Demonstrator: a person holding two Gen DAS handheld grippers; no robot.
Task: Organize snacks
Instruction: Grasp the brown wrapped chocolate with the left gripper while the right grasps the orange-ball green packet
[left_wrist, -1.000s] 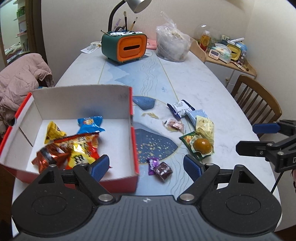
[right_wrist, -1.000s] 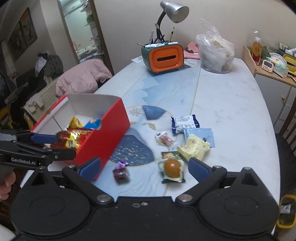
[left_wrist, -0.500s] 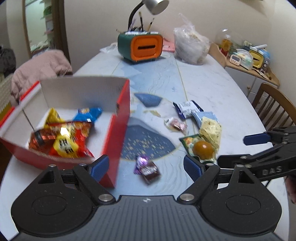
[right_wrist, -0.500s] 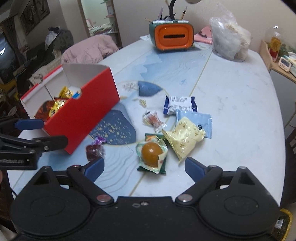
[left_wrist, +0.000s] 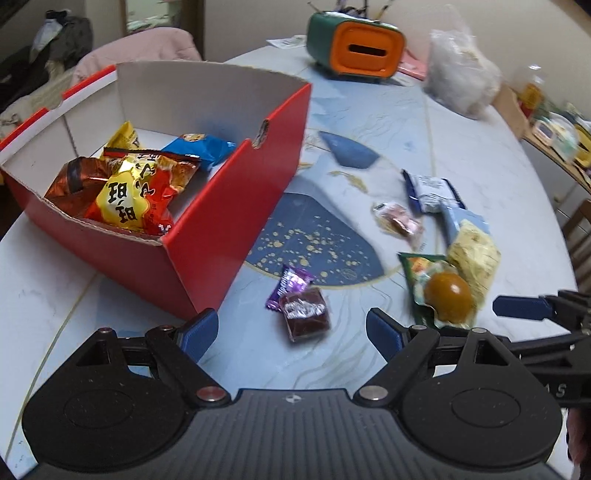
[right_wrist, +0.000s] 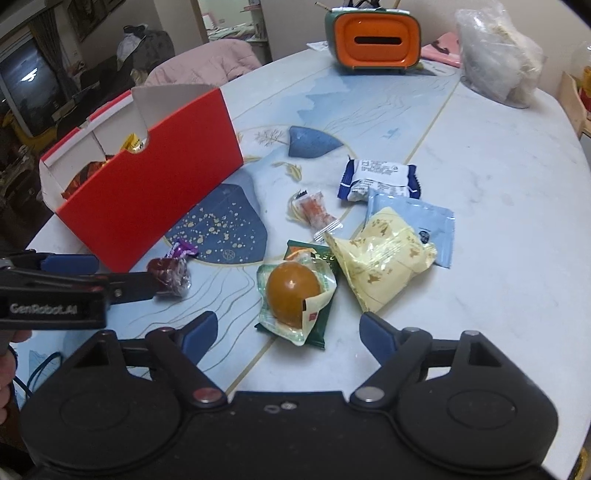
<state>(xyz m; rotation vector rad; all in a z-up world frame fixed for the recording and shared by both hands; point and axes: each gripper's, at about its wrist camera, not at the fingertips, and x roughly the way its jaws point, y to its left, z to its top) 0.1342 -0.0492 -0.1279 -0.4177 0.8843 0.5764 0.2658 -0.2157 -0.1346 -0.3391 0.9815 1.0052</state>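
Observation:
A red cardboard box (left_wrist: 229, 221) (right_wrist: 155, 195) on the table's left holds several snack packets (left_wrist: 129, 192). My left gripper (left_wrist: 291, 332) is open and empty, low over a dark purple-wrapped candy (left_wrist: 304, 314) (right_wrist: 171, 275). My right gripper (right_wrist: 286, 332) is open and empty, just short of a packaged brown egg (right_wrist: 293, 291) (left_wrist: 447, 295). Beyond lie a yellow packet (right_wrist: 380, 258), a light blue packet (right_wrist: 424, 218), a blue-white packet (right_wrist: 378, 177) and a small clear-wrapped sweet (right_wrist: 312, 214).
An orange and green pen holder (right_wrist: 373, 37) and a clear plastic bag (right_wrist: 498, 51) stand at the table's far end. A pink coat (right_wrist: 207, 62) lies on a chair at the far left. A wooden side shelf (left_wrist: 546, 122) with clutter is at the right.
Both grippers have moved down and closer to the table. The left one has come over the purple candy, the right one up to the egg packet. Both stayed open.

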